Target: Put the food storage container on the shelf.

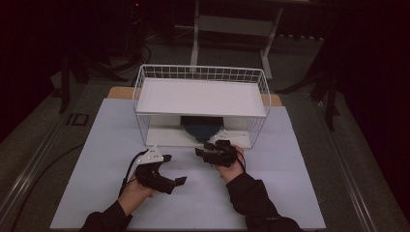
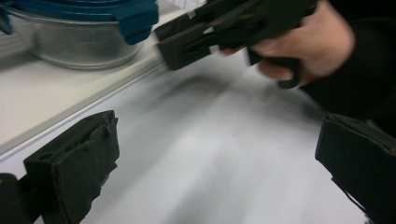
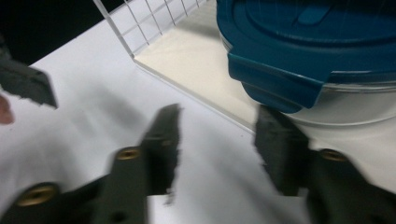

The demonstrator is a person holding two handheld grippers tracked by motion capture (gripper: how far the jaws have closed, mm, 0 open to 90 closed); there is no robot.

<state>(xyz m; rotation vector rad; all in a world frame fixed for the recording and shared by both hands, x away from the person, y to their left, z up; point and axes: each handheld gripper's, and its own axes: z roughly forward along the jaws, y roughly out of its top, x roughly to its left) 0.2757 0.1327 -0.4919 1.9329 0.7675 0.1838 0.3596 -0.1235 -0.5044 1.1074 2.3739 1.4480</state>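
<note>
Right gripper point(image 3: 217, 140) jaws parted, empty; round clear container with blue clip lid point(image 3: 308, 51) just beyond them, on white wire rack's lower shelf point(image 3: 196, 65).

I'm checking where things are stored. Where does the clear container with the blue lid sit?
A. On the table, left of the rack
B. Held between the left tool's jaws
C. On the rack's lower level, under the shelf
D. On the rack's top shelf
C: the container stands on the wire rack's bottom board, beneath the white top shelf, just beyond the right tool.
</note>
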